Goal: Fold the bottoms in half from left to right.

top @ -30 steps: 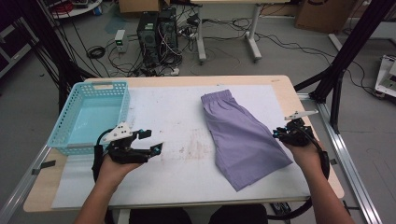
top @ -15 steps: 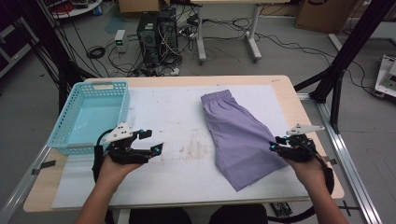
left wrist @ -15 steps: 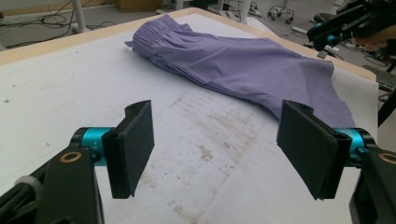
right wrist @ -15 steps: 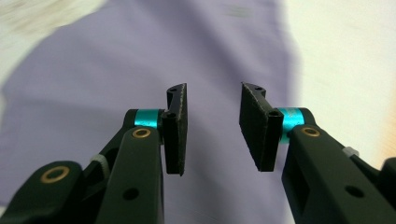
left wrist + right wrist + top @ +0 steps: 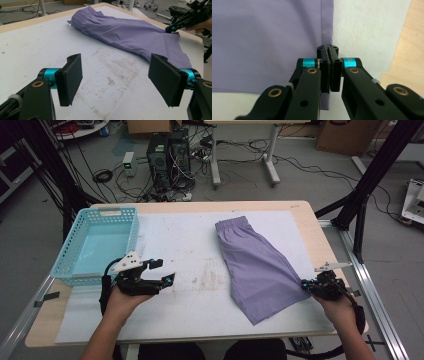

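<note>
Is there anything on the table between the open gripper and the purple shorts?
No, nothing visible. The left gripper is open over the bare, stained white mat, and only that mat lies between it and the purple shorts. The blue basket sits off on its other side.

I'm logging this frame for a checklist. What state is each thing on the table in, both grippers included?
Purple shorts: lying flat on the white mat, one leg's hem corner at the right gripper.
Blue basket: upright, nothing in it.
Left gripper: jaws wide apart, holding nothing.
Right gripper: jaws pressed together at the shorts' hem edge.
</note>
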### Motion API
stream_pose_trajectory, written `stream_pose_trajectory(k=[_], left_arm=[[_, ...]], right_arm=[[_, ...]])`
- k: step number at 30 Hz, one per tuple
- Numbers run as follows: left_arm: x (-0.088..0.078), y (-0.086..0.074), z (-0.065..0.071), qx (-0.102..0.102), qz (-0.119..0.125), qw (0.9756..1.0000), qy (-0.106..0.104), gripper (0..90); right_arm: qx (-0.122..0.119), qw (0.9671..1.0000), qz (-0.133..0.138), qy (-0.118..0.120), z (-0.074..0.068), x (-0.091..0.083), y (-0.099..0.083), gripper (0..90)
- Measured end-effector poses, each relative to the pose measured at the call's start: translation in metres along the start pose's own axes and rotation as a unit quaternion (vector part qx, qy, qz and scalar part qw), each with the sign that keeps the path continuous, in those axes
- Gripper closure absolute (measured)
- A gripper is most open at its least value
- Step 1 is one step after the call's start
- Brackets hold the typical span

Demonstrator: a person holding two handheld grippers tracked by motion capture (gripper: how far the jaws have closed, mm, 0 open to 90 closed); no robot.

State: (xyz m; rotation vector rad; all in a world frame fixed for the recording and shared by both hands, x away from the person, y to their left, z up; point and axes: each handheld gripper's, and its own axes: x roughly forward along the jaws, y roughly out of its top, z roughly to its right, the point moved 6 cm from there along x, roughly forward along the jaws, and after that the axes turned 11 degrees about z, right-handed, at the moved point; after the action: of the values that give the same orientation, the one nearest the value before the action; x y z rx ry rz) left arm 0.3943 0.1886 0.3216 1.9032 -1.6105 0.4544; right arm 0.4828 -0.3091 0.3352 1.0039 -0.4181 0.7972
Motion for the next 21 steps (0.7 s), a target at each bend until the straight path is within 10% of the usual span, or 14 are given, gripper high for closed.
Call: stream_pose_trajectory(k=[8,13,21], left_arm=[[0.001,0.000,0.001,0.001,-0.001,1.0000,-0.003,27.5],[-0.001,0.001,-0.001,-0.001,0.003,1.0000,0.000,27.5],[-0.002,0.002,-0.001,0.001,0.007,1.0000,0.000,27.5]], right_arm=[[0.010,0.9997,-0.006,-0.022,0.016,-0.003,-0.006,89.1],[0.001,0.9992,0.028,-0.026,0.011,0.005,0.008,63.9],[-0.054,0.9960,0.066,0.025,-0.045,0.036,0.081,54.9]])
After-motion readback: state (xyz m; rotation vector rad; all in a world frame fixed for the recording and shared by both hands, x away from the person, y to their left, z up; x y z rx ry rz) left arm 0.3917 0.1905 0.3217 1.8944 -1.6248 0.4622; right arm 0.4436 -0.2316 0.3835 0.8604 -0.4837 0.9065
